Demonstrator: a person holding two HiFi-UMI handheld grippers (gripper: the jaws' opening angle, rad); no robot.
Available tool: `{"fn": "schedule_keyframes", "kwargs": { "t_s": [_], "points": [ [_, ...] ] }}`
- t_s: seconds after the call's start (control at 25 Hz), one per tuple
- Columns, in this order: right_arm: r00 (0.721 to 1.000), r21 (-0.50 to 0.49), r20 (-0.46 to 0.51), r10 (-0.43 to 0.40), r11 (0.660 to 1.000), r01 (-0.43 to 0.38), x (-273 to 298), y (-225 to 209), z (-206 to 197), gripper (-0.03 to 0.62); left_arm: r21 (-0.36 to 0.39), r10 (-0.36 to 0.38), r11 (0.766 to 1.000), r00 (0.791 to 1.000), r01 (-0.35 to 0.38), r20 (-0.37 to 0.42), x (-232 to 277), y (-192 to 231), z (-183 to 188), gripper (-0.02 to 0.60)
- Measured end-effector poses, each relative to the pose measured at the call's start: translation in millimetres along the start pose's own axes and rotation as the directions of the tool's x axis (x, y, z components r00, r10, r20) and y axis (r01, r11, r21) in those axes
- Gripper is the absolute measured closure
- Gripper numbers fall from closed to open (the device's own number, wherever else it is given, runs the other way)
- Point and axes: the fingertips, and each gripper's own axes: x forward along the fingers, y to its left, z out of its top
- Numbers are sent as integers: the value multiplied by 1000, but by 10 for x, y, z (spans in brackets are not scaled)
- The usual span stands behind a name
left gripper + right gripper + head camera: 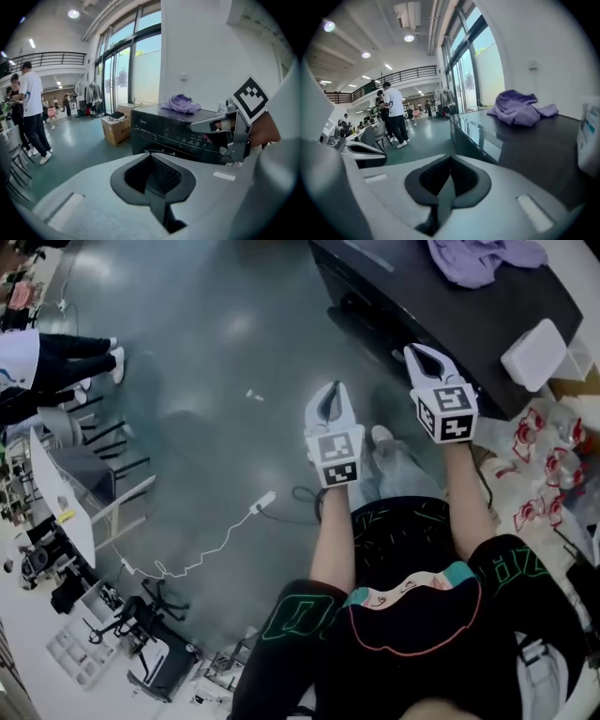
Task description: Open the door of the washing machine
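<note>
Black short-sleeved top [291, 652] with green line graphics, white left claw [332, 390] and right claw [420, 352], black-and-white marker cubes [338, 457]

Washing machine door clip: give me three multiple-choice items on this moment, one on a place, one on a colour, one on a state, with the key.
1. Where does the purple cloth lie?
A. on the floor
B. on top of the washing machine
C. on a chair

2. What colour is the washing machine?
A. white
B. red
C. black

3. How do the jaws of the left tool and right tool stand?
A. both together, empty
B. both wide apart
C. one together, one apart

Key: 1 B, it rests on the machine's top; 2 C, its top and front are black; 3 A, each gripper view shows jaws meeting around nothing.
</note>
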Motion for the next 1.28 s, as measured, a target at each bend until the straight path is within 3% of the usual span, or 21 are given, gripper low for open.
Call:
{"fn": "schedule_keyframes", "kwargs": {
  "t_s": [0.24,0.4,0.6,0.72,0.76,0.8,1.12,1.2,1.28],
  "points": [
    [998,140,-27,-63,988,66,336,-107,-104,591,68,-130,988,989,135,-74,611,156,65,571],
    [996,161,-50,-75,984,82,649,-42,-141,591,119,-197,969,970,215,-142,1110,250,9,569],
    [988,105,-107,-113,987,124,849,28,-252,591,215,-314,905,917,367,-246,1572,199,-174,569],
    [980,41,-153,-125,990,133,941,26,-321,542,251,-345,873,893,419,-289,1841,236,-235,568],
    [977,19,-168,-131,991,136,963,7,-348,535,262,-351,864,888,430,-298,1933,246,-249,555],
    [973,1,-184,-139,990,142,967,-17,-384,531,275,-358,853,881,443,-310,2017,247,-270,503],
    [924,-161,-317,-215,972,171,971,-57,-658,434,410,-382,728,821,550,-423,2617,400,-535,340],
    [911,-225,-336,-238,960,168,1035,-47,-668,411,467,-381,674,811,572,-443,2780,473,-540,320],
    [896,-266,-356,-266,948,176,1069,-18,-701,408,517,-389,606,792,605,-470,2876,511,-573,296]
  ]
}}
